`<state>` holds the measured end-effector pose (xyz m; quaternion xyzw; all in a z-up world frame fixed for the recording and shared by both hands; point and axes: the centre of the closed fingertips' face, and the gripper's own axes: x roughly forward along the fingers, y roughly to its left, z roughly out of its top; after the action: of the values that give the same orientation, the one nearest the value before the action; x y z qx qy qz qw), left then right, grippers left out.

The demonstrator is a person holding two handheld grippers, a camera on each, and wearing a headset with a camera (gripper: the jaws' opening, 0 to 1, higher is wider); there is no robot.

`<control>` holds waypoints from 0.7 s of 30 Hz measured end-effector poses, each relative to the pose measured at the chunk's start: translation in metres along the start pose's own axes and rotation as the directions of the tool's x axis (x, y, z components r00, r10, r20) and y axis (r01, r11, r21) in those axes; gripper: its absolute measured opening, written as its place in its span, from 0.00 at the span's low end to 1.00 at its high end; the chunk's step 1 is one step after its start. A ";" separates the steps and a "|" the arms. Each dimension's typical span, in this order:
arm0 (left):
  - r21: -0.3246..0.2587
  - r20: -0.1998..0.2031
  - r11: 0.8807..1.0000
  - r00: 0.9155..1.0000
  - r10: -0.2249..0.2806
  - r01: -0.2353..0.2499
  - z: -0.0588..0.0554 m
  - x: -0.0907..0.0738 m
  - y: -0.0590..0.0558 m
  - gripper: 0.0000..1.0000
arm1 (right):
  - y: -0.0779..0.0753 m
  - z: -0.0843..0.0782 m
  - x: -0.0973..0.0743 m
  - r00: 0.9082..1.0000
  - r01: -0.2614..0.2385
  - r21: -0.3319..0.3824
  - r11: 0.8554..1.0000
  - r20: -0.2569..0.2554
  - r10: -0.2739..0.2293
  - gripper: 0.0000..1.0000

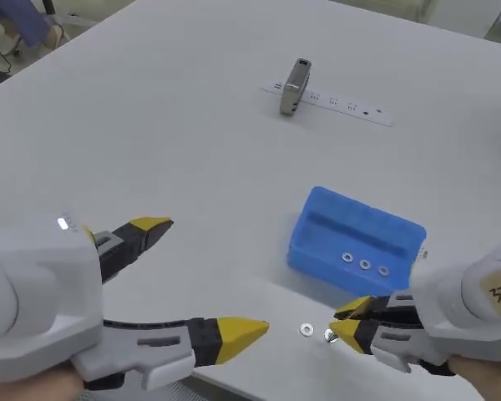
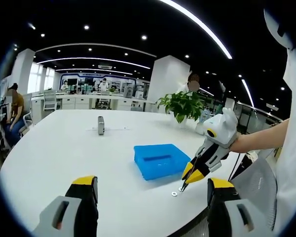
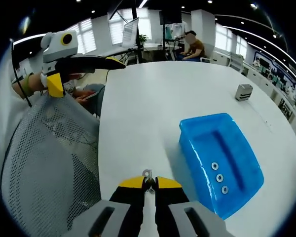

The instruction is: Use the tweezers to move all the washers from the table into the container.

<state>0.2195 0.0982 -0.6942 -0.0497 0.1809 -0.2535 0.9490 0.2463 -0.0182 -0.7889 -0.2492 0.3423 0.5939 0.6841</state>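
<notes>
White worktop point(image 1: 175, 125), open-plan office behind.

Nearest: left gripper point(image 1: 219, 274) held idle, jaws spread wide, nothing between them, well apart from the work. Right gripper point(image 3: 149, 183) jaws drawn narrow, clamped on the tweezers point(image 2: 184, 184), which project forward and down from between the yellow tips to the worktop.

At the tweezer points: one washer point(image 3: 147, 173), touching them. Cannot tell whether actually pinched or lifted off the surface. Near it, on the side toward the left gripper: second washer point(image 1: 306, 330), lying flat, untouched.

Just beyond the right gripper's tips: blue container point(image 1: 317, 242), open top, three washers point(image 1: 365, 264) in a row in its recess.

Further ahead, well apart from both grippers: white power strip point(image 1: 351, 107) with grey plug block point(image 1: 295, 83) standing on one end of it. Farthest, in the left gripper view: potted plant point(image 2: 182, 104) near the worktop's far edge.

Progress, judged: three of the five visible washers in, two outstanding, so past halfway. Step in hand: pickup of the fourth. Remaining: secure the pinch, short carry forward over the container wall, release, then repeat for the last washer. Risk: thin flat washer slipping from the points on the lift.
</notes>
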 end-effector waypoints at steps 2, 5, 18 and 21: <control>0.003 0.000 1.000 1.000 -0.001 0.001 0.000 0.000 0.000 0.94 | -0.001 0.002 -0.002 1.000 0.009 -0.009 1.000 0.008 -0.009 0.03; 0.003 0.004 1.000 1.000 -0.001 0.001 0.002 -0.001 -0.001 0.94 | -0.004 0.006 -0.008 1.000 0.002 0.021 1.000 0.026 -0.002 0.03; 0.000 0.005 1.000 1.000 -0.001 0.001 0.001 -0.001 -0.001 0.94 | -0.037 0.050 -0.044 0.988 0.045 0.080 0.996 0.147 -0.057 0.03; 0.000 0.004 1.000 1.000 -0.004 0.004 0.001 -0.001 -0.001 0.93 | -0.050 0.058 -0.047 0.982 0.051 0.108 0.993 0.177 -0.070 0.03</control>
<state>0.2185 0.0976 -0.6930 -0.0503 0.1790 -0.2551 0.9489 0.3028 -0.0136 -0.7185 -0.1687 0.3013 0.5746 0.7420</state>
